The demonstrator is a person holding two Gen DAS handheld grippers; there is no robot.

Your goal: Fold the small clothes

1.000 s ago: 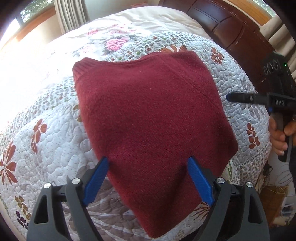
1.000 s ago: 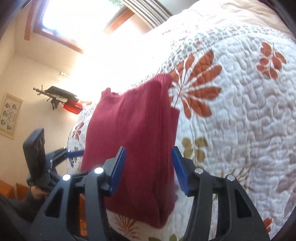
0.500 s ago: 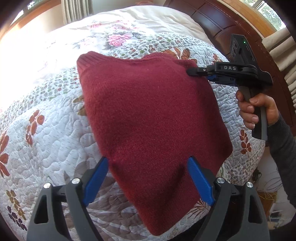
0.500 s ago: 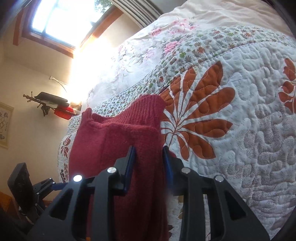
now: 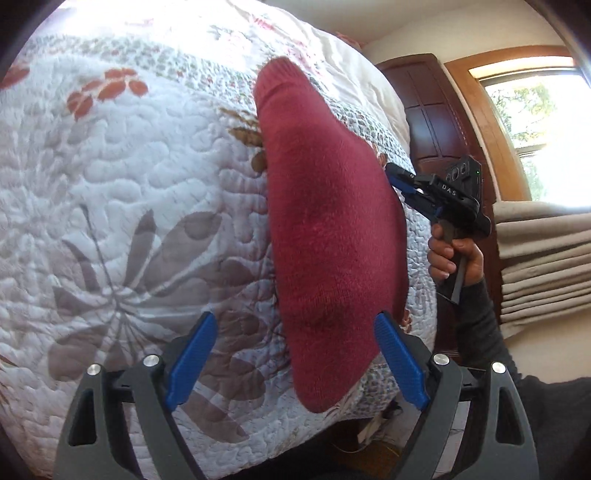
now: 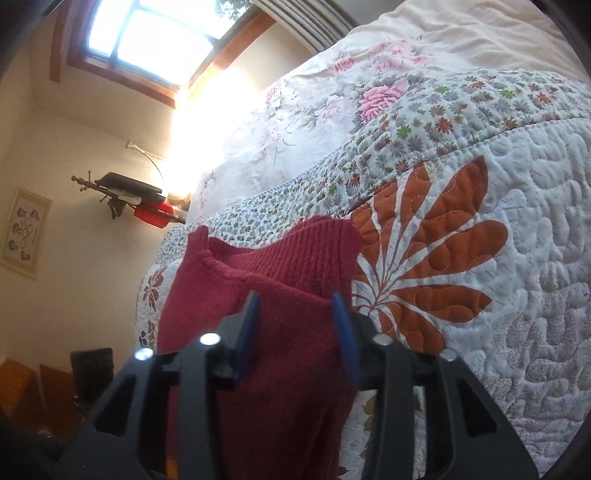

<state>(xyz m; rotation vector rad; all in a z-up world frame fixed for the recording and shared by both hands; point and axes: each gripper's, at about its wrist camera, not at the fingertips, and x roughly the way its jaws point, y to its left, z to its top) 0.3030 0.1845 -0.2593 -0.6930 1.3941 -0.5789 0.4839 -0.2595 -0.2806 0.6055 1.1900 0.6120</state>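
Note:
A dark red knitted sweater (image 5: 332, 229) lies folded on the quilted bed. My left gripper (image 5: 295, 360) is open at the sweater's near end, its blue fingers (image 5: 192, 358) on either side of the fabric without touching it. My right gripper (image 5: 397, 181), held by a hand, is at the sweater's right edge. In the right wrist view the right gripper (image 6: 295, 325) is shut on a thick fold of the sweater (image 6: 280, 369), and the ribbed hem (image 6: 317, 251) stands up just beyond its fingertips.
The floral quilt (image 5: 110, 192) covers the bed, with a pale sheet (image 6: 443, 33) further up. A dark wooden headboard (image 5: 436, 122) and a curtained window (image 5: 535, 110) lie to the right. The bed's edge drops off close behind the right gripper.
My right gripper moved in to the sweater's edge and narrowed from wide open onto the fabric. The left wrist view swung round, so the sweater now runs lengthwise away from it.

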